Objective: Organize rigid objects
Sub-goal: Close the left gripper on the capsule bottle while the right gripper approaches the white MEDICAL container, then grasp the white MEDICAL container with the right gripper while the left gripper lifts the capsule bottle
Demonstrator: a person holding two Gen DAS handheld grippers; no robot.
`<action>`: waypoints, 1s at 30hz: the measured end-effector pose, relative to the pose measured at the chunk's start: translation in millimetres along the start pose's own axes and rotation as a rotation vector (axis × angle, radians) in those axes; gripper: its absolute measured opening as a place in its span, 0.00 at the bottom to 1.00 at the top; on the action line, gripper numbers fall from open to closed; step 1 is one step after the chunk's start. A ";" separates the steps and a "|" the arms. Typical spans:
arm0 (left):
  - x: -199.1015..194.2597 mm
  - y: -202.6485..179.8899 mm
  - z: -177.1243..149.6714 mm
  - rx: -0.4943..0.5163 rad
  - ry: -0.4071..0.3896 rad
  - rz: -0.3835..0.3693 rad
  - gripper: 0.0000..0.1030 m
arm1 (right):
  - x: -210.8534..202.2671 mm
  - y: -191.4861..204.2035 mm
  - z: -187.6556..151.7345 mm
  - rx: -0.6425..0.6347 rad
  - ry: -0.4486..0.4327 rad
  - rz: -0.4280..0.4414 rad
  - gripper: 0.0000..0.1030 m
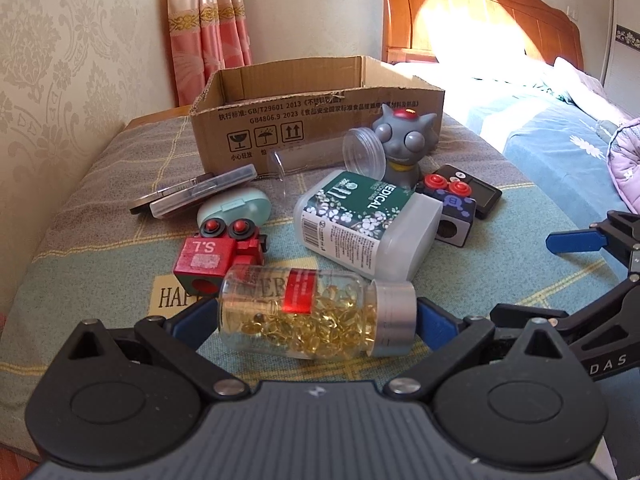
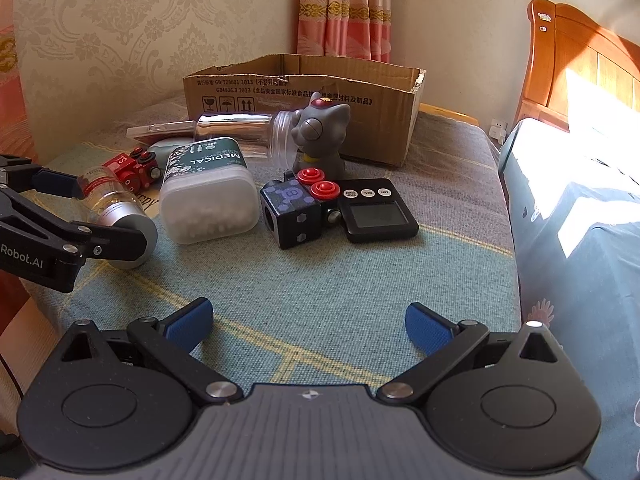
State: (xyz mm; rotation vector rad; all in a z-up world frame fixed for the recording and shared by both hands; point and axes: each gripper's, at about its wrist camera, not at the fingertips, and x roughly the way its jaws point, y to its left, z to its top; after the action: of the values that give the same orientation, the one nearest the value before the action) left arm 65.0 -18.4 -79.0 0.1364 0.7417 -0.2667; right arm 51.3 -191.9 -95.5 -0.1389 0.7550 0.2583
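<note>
My left gripper [image 1: 316, 314] is shut on a clear bottle of golden capsules [image 1: 304, 314] with a silver cap, lying sideways, gripped end to end. It also shows in the right wrist view [image 2: 116, 204]. My right gripper [image 2: 308, 326] is open and empty over bare blanket. A cardboard box [image 1: 320, 116] stands open at the back. In front of it lie a white cotton-swab tub [image 1: 364, 224], a red toy block [image 1: 218, 256], a dark blue toy block [image 2: 296, 212], a grey cat figure [image 1: 402, 148], a clear jar [image 1: 320, 156] and a black timer [image 2: 374, 210].
A mint case [image 1: 236, 210] and flat clear cases [image 1: 196, 194] lie left of the box. Everything sits on a checked blanket [image 2: 360, 280]. A bed [image 1: 560, 128] with a wooden headboard is at the right, wall and curtain behind.
</note>
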 end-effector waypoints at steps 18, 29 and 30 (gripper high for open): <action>-15.5 53.7 -15.9 -0.114 0.022 0.077 0.91 | -3.3 40.9 21.4 -0.136 0.012 0.031 1.00; -15.8 93.9 -20.3 -0.208 0.011 0.149 0.91 | 34.9 73.9 82.1 -0.264 -0.044 0.121 1.00; -15.7 94.9 -20.4 -0.210 0.011 0.149 0.91 | 41.0 76.8 84.9 -0.275 -0.038 0.127 1.00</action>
State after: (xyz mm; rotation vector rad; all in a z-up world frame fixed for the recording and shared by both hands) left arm 67.9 79.8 -80.5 -0.0061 0.7617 -0.0452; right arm 114.3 -92.5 -65.1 -0.3457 0.6891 0.4838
